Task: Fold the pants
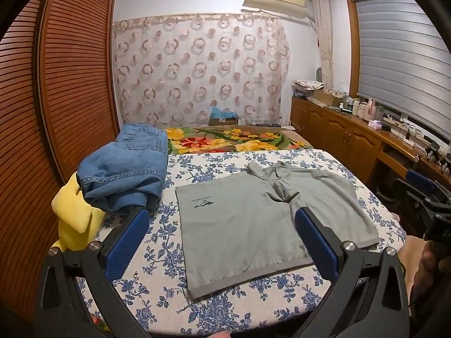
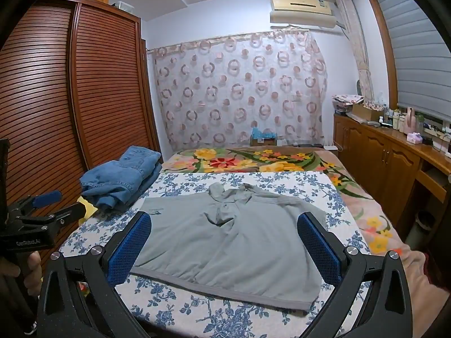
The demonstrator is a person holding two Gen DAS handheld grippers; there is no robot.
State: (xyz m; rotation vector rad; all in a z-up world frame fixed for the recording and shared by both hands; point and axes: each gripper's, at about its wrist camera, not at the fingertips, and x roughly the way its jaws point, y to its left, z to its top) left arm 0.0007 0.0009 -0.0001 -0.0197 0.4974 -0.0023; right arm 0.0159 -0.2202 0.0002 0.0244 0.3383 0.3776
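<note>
I hold my left gripper (image 1: pixel 222 242) and right gripper (image 2: pixel 225 246) spread wide, with nothing in them. The grey pants (image 1: pixel 253 219) lie flat in the middle of the bed (image 1: pixel 157 270), not folded yet. Folded jeans (image 1: pixel 126 174) sit at ten o'clock.

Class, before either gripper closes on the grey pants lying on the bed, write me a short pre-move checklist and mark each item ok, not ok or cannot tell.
1. Left gripper jaws wide open, nothing held: ok.
2. Right gripper jaws wide open, nothing held: ok.
3. Grey pants spread on the floral sheet, nothing lying on them: ok.
4. Pants smooth throughout: not ok, the far waist end is bunched.
5. Denim pile clear of the pants: ok, it lies apart, beside them.
6. Pants hems aligned: cannot tell.
</note>
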